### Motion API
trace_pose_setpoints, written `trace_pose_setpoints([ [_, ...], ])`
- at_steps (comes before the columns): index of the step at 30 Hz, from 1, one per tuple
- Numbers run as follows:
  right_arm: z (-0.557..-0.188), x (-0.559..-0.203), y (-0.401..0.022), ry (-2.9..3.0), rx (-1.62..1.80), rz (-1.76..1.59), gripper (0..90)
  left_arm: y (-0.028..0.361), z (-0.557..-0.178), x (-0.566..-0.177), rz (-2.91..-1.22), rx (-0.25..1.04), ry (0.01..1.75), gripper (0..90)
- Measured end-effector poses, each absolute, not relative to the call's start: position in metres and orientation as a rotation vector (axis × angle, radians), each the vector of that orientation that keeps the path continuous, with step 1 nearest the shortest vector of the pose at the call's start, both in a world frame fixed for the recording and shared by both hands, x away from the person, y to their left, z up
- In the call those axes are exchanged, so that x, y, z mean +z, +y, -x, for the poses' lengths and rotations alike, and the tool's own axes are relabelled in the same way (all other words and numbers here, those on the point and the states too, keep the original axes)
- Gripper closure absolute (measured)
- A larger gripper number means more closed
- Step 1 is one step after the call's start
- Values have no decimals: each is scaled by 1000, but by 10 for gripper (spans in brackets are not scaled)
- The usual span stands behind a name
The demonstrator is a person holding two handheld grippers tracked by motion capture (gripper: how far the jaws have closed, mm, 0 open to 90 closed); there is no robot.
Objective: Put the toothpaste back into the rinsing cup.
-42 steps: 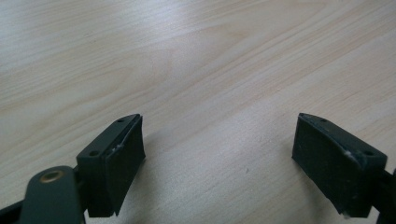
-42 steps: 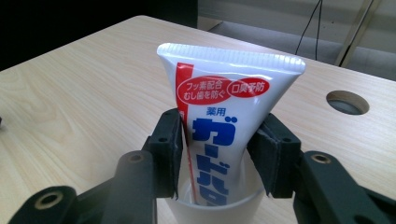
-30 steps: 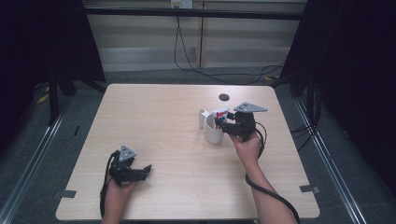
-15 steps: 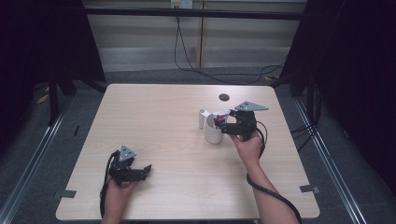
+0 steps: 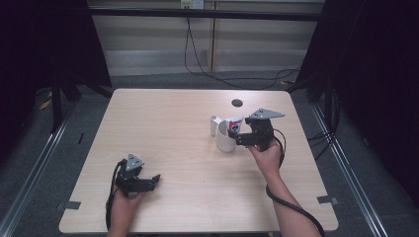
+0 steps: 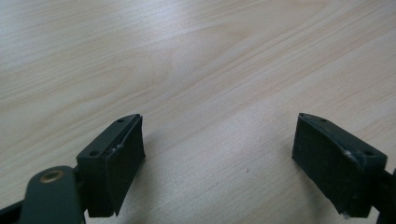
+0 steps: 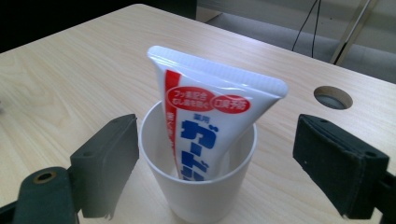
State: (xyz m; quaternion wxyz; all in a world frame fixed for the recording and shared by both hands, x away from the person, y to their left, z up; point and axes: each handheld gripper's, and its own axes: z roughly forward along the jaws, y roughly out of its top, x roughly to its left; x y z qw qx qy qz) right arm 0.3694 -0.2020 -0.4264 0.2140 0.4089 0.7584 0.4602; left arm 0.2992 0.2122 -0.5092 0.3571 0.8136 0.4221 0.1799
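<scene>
- Right claw [image 7: 215, 163]: jaws spread wide, gripping nothing, one on either side of the white cup [image 7: 198, 186] without touching it.
- Toothpaste tube [image 7: 210, 121] stands tilted inside the cup, on the worktop's [image 5: 163, 128] right half, near a round hole [image 5: 237, 102].
- Right hand [image 5: 267, 157] holds its claw level, pointing left at the cup.
- Left claw [image 6: 219, 154]: released and empty, low over bare worktop at the near-left, held by the left hand [image 5: 124, 203].

Bare table [image 5: 163, 128] is left open from nine to twelve o'clock; passage at two o'clock is blocked by the white cup [image 5: 225, 138], its toothpaste tube [image 7: 208, 126] and the right gripper [image 5: 238, 137]
</scene>
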Motion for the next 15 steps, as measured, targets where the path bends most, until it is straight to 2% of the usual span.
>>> trace_pose_setpoints([
  [15, -362, -427, -212, 2106, 1269, -1133, 140, 213, -300, -509, -2114, 461, 1080, 167],
])
